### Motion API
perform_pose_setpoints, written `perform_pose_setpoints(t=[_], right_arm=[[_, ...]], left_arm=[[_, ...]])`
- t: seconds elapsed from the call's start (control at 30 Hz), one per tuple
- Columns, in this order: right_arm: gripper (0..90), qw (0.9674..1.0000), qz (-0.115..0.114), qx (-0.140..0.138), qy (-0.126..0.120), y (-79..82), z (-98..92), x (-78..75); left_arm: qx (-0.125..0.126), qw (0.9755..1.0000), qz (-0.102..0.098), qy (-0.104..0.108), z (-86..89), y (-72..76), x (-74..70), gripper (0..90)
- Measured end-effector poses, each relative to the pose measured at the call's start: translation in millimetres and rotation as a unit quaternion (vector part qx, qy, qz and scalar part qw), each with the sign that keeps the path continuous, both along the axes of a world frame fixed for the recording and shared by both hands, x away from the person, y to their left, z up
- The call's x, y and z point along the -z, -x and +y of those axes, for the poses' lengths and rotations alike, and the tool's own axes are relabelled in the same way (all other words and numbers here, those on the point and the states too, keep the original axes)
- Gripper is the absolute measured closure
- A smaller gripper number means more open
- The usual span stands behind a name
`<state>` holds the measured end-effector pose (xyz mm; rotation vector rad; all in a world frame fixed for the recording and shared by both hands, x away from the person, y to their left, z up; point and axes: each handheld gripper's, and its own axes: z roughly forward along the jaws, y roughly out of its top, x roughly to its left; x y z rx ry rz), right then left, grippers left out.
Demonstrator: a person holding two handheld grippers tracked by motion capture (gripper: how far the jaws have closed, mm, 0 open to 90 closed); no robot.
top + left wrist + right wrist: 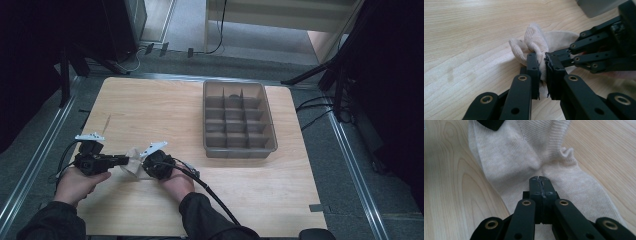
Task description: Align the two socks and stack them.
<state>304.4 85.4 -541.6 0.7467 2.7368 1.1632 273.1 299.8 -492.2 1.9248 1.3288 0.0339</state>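
Work in hand: handling a beige sock [132,161] on the bench [165,115], probably folding or bunching it.
Left tongs [543,65]: nearly closed, pads pinching a bunched fold of the sock between them.
Right tongs [540,185]: jaws fully together over the flat part of the sock; a thin layer appears nipped at the tips, though this cannot be confirmed.
Sock position: on the bench between the two tongs, one end gathered at the left tongs, the remainder spread ahead of the right tongs.
Progress: both grips taken; judged early to midway, with the sock not yet neatly folded or stowed.
Remaining: probably finish the fold, then place it.
Surroundings: grey divided tray [239,119], well beyond the right tongs.
Obstructions: none between tongs and tray; the right tongs' cable [210,192] trails toward the person.
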Motion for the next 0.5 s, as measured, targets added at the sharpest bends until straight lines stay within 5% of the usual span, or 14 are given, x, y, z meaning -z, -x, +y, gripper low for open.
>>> perform_pose_setpoints(t=[0.3, 0.5], right_arm=[[88.5, 1.0000, 0.002, -0.001, 0.004, -0.5, 8.2, -1.7], [88.6, 0.9999, 0.000, -0.004, -0.013, 2.3, -0.2, -17.2]], left_arm=[[0.002, 1.0000, -0.003, -0.005, -0.2, -0.3, -1.3, 82.0], [-0.003, 1.0000, -0.002, -0.006, 0.9, 0.0, -1.4, 82.0]])
